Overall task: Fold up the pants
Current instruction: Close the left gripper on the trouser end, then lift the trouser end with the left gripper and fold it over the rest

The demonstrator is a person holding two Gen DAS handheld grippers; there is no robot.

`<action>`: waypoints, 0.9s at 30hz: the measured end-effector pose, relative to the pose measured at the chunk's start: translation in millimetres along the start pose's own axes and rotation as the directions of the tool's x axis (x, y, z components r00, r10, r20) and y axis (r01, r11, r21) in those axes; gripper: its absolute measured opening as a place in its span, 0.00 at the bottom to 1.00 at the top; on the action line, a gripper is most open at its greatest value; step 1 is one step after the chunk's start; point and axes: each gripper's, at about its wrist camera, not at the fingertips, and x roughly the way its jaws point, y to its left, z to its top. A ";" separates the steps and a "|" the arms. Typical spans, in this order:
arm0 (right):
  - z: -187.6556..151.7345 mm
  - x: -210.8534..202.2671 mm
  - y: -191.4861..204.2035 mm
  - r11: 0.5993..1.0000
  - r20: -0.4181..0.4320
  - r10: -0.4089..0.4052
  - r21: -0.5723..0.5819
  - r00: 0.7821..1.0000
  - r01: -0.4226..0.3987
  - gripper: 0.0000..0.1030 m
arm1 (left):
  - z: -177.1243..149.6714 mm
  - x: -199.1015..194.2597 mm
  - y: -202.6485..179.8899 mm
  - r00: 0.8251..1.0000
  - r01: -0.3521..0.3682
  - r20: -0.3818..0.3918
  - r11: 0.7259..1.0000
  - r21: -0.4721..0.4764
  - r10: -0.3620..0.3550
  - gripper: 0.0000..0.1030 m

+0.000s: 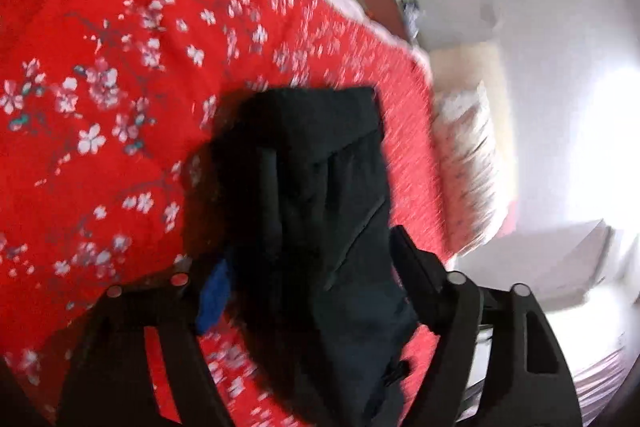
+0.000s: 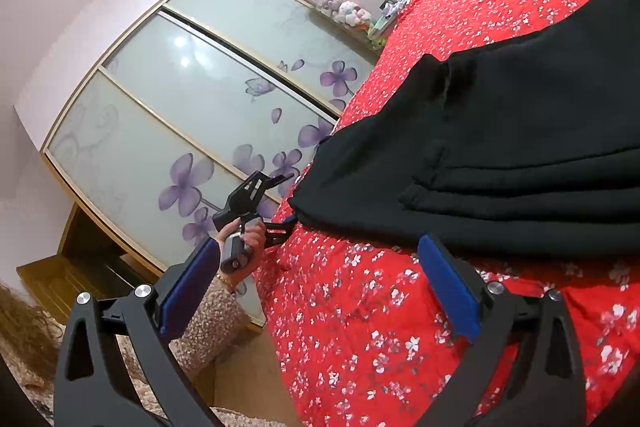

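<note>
Two grippers: left gripper (image 1: 308, 291) spread around black pants (image 2: 500, 155) edge, unclamped; right gripper (image 2: 320, 291) released, empty; layers are best squared before pressing

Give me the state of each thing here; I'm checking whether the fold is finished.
pants: folded in layers, lying on the bedspread.
left gripper: open, the pants' corner between its fingers, not pinched.
right gripper: open, empty, above the bedspread beside the pants.
bedspread: spread flat under the pants.
</note>
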 end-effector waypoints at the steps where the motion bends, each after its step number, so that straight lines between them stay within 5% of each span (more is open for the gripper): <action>1: -0.6 0.6 0.4 1.000 -0.001 -0.001 -0.003 1.000 0.001 0.98 | 1.9 0.6 2.2 1.000 0.018 0.000 1.000 -0.019 -0.018 0.69; 4: -1.2 0.9 0.5 1.000 -0.002 -0.002 -0.005 1.000 0.002 0.98 | 1.9 2.5 -0.6 0.998 0.054 0.009 0.998 -0.025 -0.054 0.67; 7: -1.8 1.8 1.5 1.000 -0.003 -0.007 -0.012 1.000 0.007 0.98 | -2.2 3.2 -1.9 0.993 0.120 -0.006 0.991 0.061 -0.119 0.21; 8: -2.3 2.0 2.1 1.000 -0.005 -0.008 -0.016 1.000 0.008 0.98 | -1.9 3.5 3.0 0.990 0.142 -0.011 0.987 0.070 -0.142 0.20; 13: -2.9 4.2 2.8 1.000 -0.011 -0.013 -0.026 1.000 0.013 0.98 | -2.0 9.8 19.3 0.996 0.093 -0.004 0.996 -0.004 -0.093 0.27; 18: -3.1 4.0 3.3 1.000 -0.013 -0.013 -0.027 1.000 0.013 0.98 | 0.5 11.5 -6.1 0.988 0.154 0.009 0.988 -0.002 -0.154 0.92; 25: -4.1 4.3 4.3 0.999 -0.016 -0.017 -0.036 1.000 0.016 0.98 | -0.4 19.8 -17.4 0.993 0.102 0.057 0.995 -0.016 -0.101 0.98; 27: -4.0 5.2 4.5 0.999 -0.019 -0.017 -0.038 1.000 0.017 0.98 | -2.0 20.2 -18.3 0.995 0.081 0.052 0.997 0.016 -0.082 0.81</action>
